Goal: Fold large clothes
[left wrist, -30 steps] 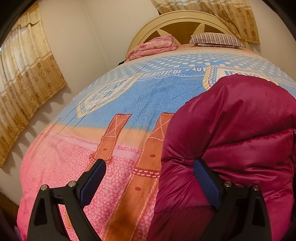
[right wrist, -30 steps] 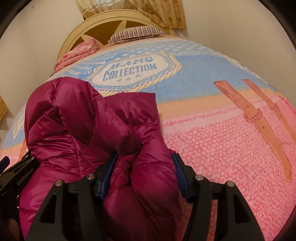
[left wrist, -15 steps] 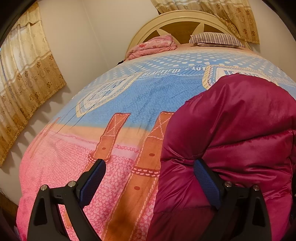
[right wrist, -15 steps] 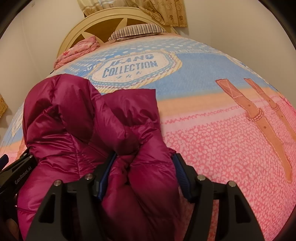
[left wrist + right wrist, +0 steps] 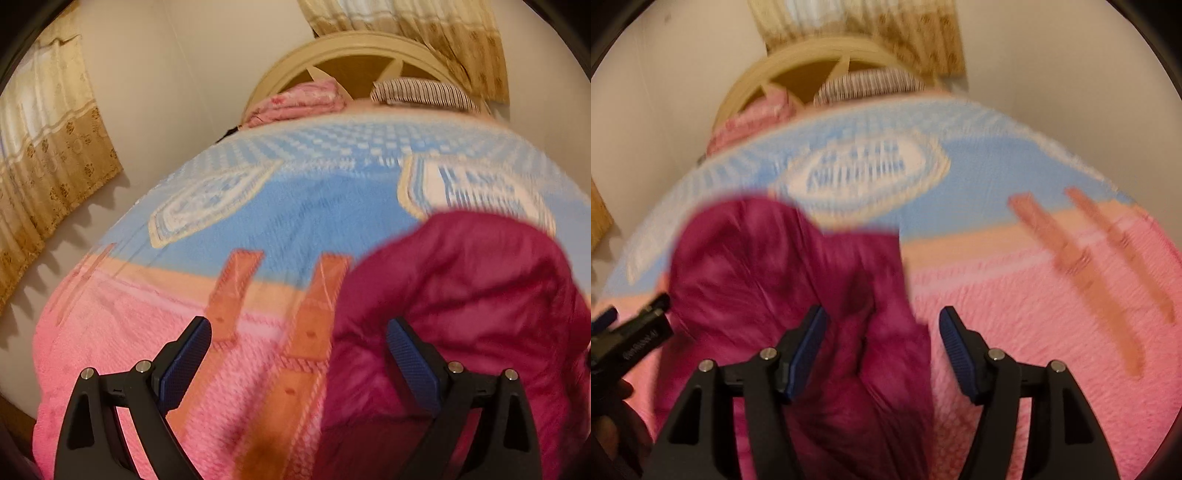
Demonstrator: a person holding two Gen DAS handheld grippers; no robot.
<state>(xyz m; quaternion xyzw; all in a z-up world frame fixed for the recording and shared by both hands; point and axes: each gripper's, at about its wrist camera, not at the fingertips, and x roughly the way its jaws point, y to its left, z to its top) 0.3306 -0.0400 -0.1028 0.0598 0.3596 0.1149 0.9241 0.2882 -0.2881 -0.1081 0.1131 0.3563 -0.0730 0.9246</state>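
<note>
A magenta puffer jacket (image 5: 461, 302) lies bunched on the bed; it also shows in the right wrist view (image 5: 783, 273). My left gripper (image 5: 299, 354) is open and empty, its right finger in front of the jacket's left edge. My right gripper (image 5: 882, 343) is open, jaws wide, with the jacket's lower fold lying between them against the left finger. The left gripper also shows at the left edge of the right wrist view (image 5: 631, 332). Both views are blurred by motion.
The bedspread (image 5: 207, 354) is pink near me and blue farther off. A folded pink blanket (image 5: 295, 101) and a striped pillow (image 5: 424, 92) lie by the headboard (image 5: 354, 51). Curtains (image 5: 48, 147) hang on the left wall.
My right gripper has opened and let go of the jacket fold. Both grippers have pulled back and up, so the jacket looks smaller. The left gripper stays open.
</note>
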